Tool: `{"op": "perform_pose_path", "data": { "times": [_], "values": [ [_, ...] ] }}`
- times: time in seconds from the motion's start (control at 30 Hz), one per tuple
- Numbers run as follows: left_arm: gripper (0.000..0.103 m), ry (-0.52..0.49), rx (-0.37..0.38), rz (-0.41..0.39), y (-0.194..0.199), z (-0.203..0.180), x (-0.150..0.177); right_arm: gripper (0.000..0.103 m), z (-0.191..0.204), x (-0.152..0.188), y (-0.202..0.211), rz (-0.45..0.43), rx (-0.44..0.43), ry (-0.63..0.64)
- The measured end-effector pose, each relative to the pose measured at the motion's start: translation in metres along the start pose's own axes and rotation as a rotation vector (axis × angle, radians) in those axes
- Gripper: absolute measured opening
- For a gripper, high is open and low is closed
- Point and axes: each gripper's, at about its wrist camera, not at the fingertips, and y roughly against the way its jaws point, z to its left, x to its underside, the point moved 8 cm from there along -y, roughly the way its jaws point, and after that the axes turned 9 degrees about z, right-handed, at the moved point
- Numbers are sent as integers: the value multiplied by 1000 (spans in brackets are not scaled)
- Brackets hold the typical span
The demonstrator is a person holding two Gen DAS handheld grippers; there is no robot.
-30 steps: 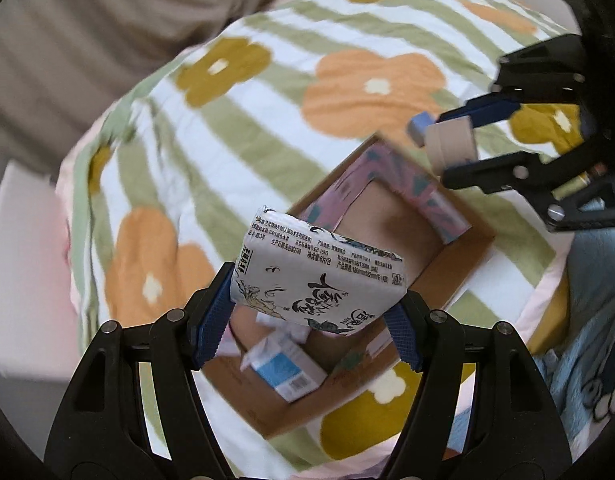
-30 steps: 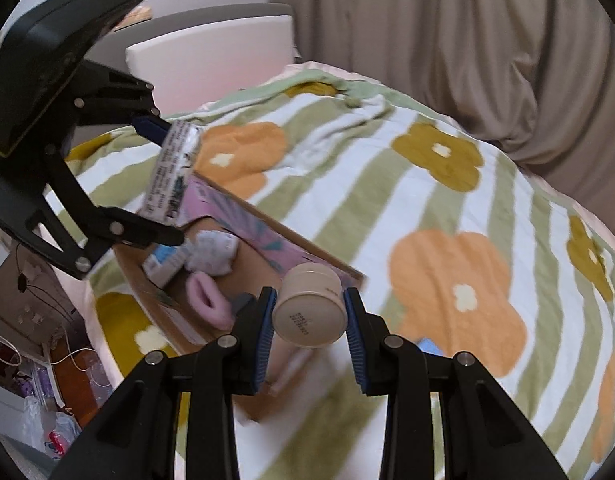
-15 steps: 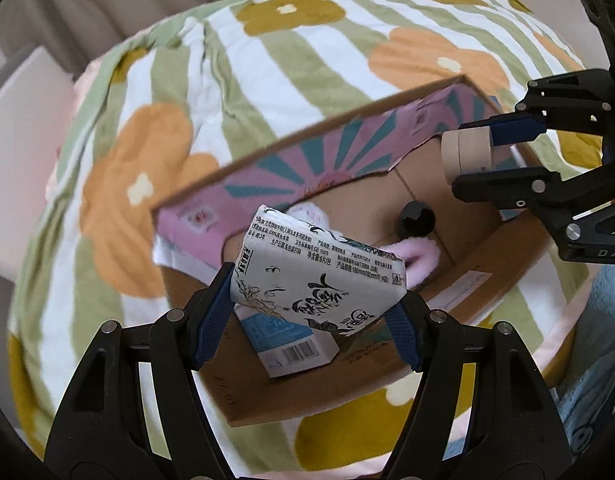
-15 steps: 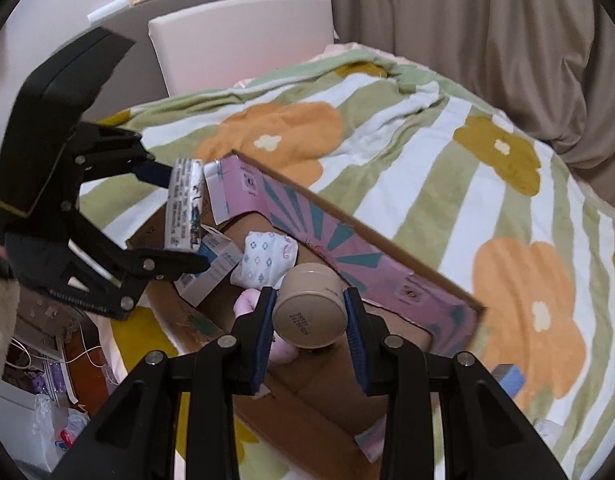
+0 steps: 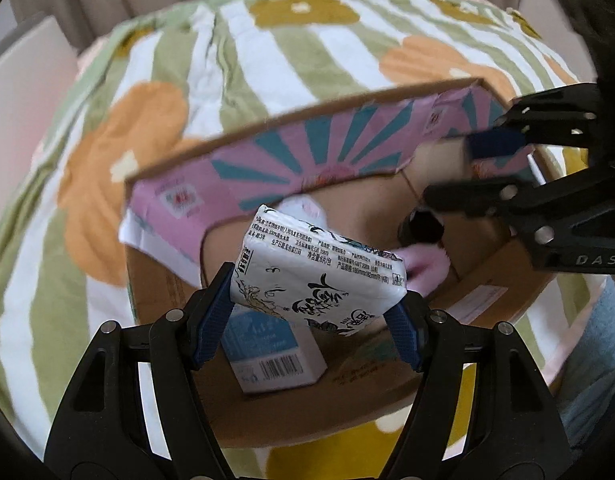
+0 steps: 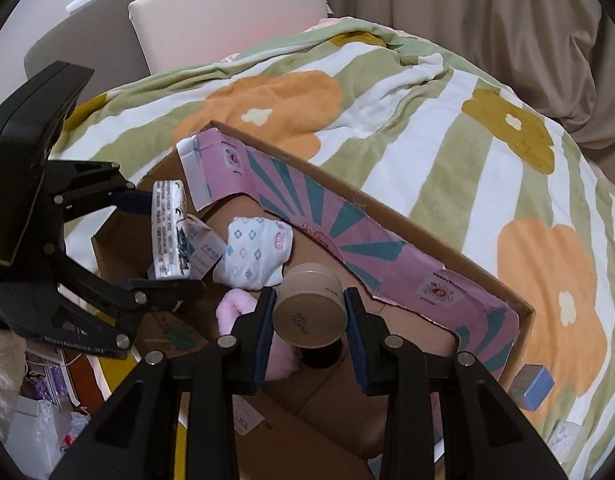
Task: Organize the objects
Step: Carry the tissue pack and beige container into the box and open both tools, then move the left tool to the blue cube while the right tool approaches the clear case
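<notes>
— Changed over the last second?

— Down from above the flowered blanket (image 5: 247, 60) of the bed to just over the open cardboard box (image 5: 347, 148), both tools. Before that, mostly looking at blanket; now looking straight into the box.

— Left gripper (image 5: 317, 286)?

— Jaws opening, with the tissue pack (image 5: 319, 272) tilted between them and, apparently, pads touching both its ends. Hanging over the near-left part of the box, directly above a blue-and-white carton (image 5: 271, 356) on the box floor.

— Right gripper (image 6: 309, 292)?

— Jaws narrow, clamped on the beige jar (image 6: 309, 312), no wider than a second ago. Hovering near the middle of the box, above a pink fluffy thing (image 6: 235, 308) and just in front of a white patterned bundle (image 6: 255, 256).

— Meaning for the tidying?

— Probably the drop-off step: pack about to fall beside or onto the carton in the box, jar likely next. Not finished, though: a small blue package (image 6: 535, 386) lying outside the box, just beyond its right corner, plus something pale nearby, too small to tell.
</notes>
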Motion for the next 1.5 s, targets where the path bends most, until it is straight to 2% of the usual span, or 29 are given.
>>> {"op": "perform_pose_path", "data": {
  "times": [0.03,0.07,0.13,0.2,0.27,0.5,0.63,0.77,1.07,1.13,1.27,1.37,1.43,1.5],
  "values": [
    [97,1,-17,-13,1,0,-1,31,1,-1,-2,12,-23,-9],
    [102,7,-30,-23,2,0,-1,31,1,-2,-4,21,-35,-23],
    [103,27,-11,-45,4,-2,-1,41,-4,-5,-5,29,-18,-54],
    [103,52,2,-55,5,-3,0,68,-11,-6,-2,21,-23,-101],
    [103,63,-4,-65,6,-4,1,74,-17,-5,3,7,-33,-142],
    [103,142,-10,-111,11,-16,14,74,-19,6,11,-2,-8,-179],
    [103,179,-37,-114,14,-21,20,74,-14,11,13,-13,-17,-193],
    [103,192,-54,-132,28,-24,16,74,-11,13,21,-38,-35,-210],
    [103,247,-22,-197,59,-35,3,74,-12,15,51,-72,14,-183],
    [103,247,-20,-204,65,-39,-2,81,-13,15,60,-75,21,-178],
    [103,236,-94,-201,77,-44,-6,102,-18,16,81,-117,7,-182],
    [103,244,-109,-216,89,-49,-6,102,-26,21,98,-143,-22,-217],
    [103,268,-70,-235,96,-56,-7,102,-31,30,104,-119,-32,-233],
    [103,275,-38,-245,100,-67,-9,102,-45,43,115,-123,1,-250]
  ]
}}
